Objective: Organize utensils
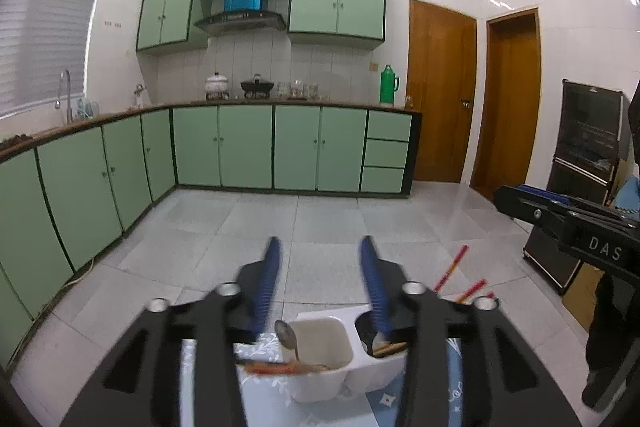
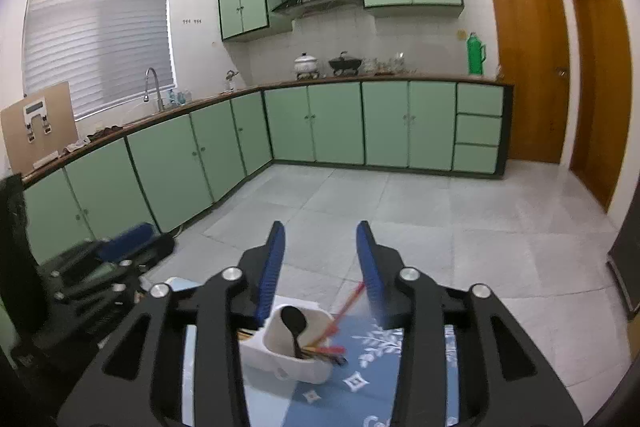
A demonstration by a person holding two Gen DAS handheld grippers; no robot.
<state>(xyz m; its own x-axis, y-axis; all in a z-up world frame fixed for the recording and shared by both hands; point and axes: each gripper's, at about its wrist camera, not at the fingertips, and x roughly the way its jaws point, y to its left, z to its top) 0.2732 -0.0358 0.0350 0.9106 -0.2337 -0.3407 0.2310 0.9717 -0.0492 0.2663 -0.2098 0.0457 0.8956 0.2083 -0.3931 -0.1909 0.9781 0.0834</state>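
Both claws stand open and hold nothing: the left claw [image 1: 322, 247] and the right claw [image 2: 320, 231] hover over a white two-part holder [image 1: 340, 375] on the blue patterned tabletop [image 2: 368, 379]. In the holder are a metal spoon [image 1: 286, 335], a black spoon [image 2: 294, 321] and red chopsticks [image 2: 340, 315].

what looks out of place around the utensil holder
The white utensil holder lies tipped on its side on the blue cloth, a metal spoon and a black spoon poking from its mouth, and red chopsticks jutting past it.
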